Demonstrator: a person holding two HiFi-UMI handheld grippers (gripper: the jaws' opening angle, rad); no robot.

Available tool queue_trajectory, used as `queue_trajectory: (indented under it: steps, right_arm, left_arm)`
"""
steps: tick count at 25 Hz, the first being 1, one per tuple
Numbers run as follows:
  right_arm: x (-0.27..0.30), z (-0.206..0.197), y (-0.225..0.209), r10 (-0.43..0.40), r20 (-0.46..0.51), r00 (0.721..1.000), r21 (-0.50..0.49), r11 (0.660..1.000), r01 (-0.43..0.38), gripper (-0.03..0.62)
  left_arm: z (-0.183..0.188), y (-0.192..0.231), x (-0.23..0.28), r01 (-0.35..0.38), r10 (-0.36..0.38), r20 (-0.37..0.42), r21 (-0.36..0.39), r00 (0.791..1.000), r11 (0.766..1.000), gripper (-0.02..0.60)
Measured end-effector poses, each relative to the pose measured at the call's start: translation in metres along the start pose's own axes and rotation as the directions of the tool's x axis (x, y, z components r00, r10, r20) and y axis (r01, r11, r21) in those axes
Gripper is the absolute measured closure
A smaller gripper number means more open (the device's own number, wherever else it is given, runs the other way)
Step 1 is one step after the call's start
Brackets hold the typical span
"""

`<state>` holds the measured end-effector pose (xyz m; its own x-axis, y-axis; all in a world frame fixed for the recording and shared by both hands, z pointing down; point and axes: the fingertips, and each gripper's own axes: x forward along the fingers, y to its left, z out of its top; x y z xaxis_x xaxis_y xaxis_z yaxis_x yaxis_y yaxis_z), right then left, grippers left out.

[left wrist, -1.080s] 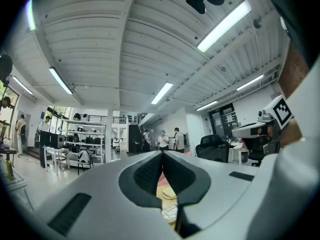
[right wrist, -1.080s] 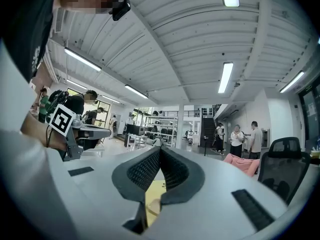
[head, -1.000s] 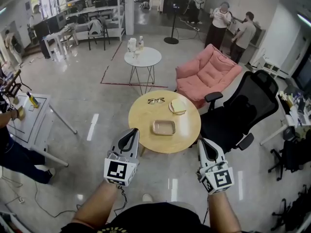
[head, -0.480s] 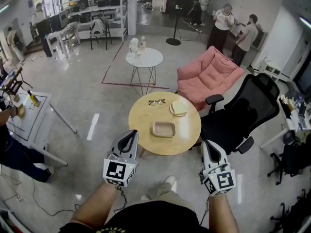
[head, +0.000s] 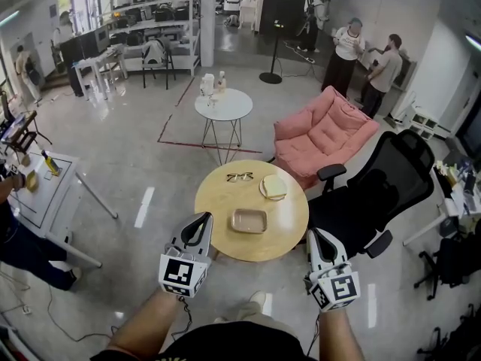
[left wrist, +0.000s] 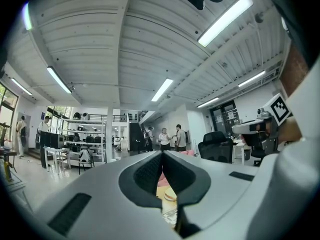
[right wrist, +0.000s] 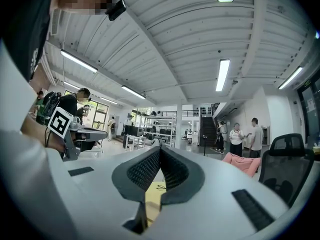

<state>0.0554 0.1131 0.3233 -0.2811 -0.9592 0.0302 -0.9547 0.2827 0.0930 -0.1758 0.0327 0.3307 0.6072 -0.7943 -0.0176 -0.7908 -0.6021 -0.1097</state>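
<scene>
The round table (head: 216,200) is closer to my two grippers than it was a moment ago. I hold both arms out in front, side by side, with the jaws pointing forward. The left gripper (head: 200,220) has its jaws pressed together with nothing in them. The right gripper (head: 315,237) is the same, closed and empty. The table is just ahead, between the two grippers. It is light wood. A flat tan tray (head: 249,220) lies in its middle, ahead and right of the left gripper. Past the tray are a plate (head: 273,188) and a pair of glasses (head: 240,177).
</scene>
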Motion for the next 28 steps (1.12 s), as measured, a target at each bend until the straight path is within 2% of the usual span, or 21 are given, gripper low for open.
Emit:
queue_trajectory:
  steps: [7,16,28]
  right_arm:
    - [0.021,-0.003,-0.022,0.012,-0.006,1.0,-0.002,1.0,-0.012,0.58]
    - [0.043,-0.009,-0.056,0.005,-0.015,1.0,0.005,1.0,-0.005,0.582]
    - [0.079,-0.031,-0.086,0.041,-0.036,0.998,0.018,0.999,-0.041,0.582]
  left_arm:
    - [-0.003,-0.008,0.033,0.025,-0.025,0.005,-0.007,1.0,1.0,0.566]
    - [-0.011,-0.008,0.076,0.026,-0.026,-0.021,-0.01,0.999,1.0,0.566]
    - [-0.034,-0.009,0.128,0.031,-0.031,-0.068,-0.012,0.997,0.999,0.566]
